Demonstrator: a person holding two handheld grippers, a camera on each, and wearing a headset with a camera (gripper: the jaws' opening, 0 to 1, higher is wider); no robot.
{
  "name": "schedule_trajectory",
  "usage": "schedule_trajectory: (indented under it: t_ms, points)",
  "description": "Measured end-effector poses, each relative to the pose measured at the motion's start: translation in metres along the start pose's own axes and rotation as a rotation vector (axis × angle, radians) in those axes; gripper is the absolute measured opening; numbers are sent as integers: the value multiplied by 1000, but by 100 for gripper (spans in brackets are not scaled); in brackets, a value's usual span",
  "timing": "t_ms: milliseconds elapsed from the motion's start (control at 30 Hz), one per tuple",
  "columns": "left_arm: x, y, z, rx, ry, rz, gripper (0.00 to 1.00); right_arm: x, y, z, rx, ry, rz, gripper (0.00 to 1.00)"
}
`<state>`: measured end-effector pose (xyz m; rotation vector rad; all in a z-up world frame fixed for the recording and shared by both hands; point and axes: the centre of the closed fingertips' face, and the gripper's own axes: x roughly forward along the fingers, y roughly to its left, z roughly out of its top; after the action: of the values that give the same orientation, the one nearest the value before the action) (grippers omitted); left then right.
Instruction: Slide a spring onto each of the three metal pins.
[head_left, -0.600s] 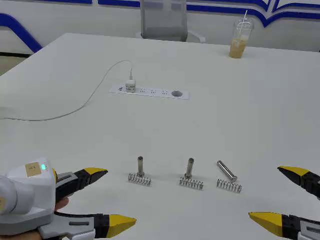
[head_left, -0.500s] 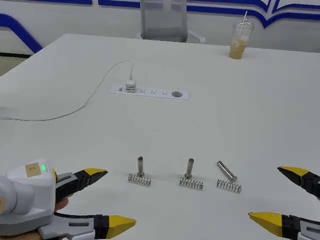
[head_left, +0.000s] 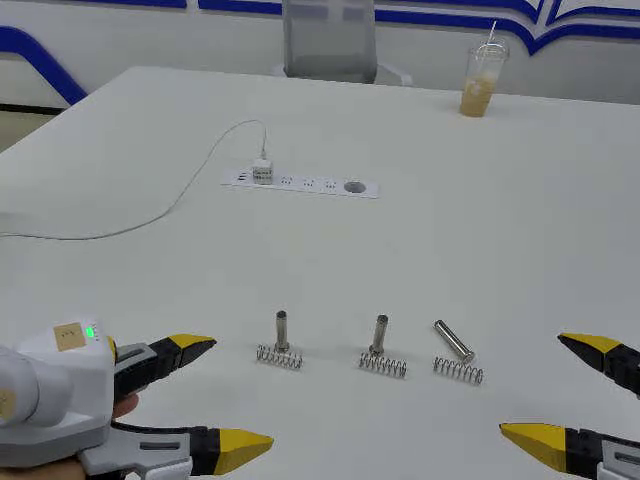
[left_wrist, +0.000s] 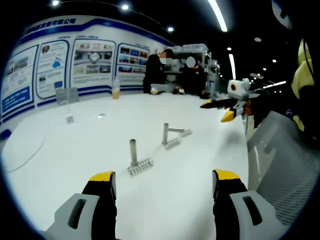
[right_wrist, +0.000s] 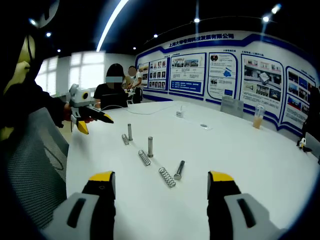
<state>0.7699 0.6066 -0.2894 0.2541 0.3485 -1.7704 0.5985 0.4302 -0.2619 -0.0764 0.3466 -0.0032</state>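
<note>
While my left claw (head_left: 233, 392) and right claw (head_left: 537, 386) hover wide open, empty, three springs (head_left: 279, 357) lie loose beside the pins (head_left: 281, 330); far cup (head_left: 478, 82) holds tan drink.

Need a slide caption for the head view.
Left hand-held gripper and right hand-held gripper, both open, flank three pins and three loose springs.

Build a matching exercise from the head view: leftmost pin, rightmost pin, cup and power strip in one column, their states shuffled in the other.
1. leftmost pin
2. rightmost pin
3. cup
4. power strip

A. has a white plug in it
B. stands upright
C. holds a straw
D. lies on its side

Pairs: 1-B, 2-D, 3-C, 4-A
</note>
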Motion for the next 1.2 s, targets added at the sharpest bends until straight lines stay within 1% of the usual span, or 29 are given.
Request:
schedule_trajectory:
  t_ms: [200,433,533,633,1000,1200]
  points:
    - [0,1,-1,-2,3,3,81,0,-1,-1,4,4,-6,76]
    - [-1,4,-2,-6,2,5,81,0,-6,0,13,10,-21,74]
    - [-1,4,-3,-7,4,4,81,1,-9,2,22,18,-25,72]
    - [-1,4,-3,-6,5,4,81,4,-13,4,25,28,-27,68]
    - [-2,6,-3,-9,0,10,81,23,-24,15,10,50,-23,63]
    - [-3,7,-4,-10,3,14,81,32,-31,11,17,74,-31,59]
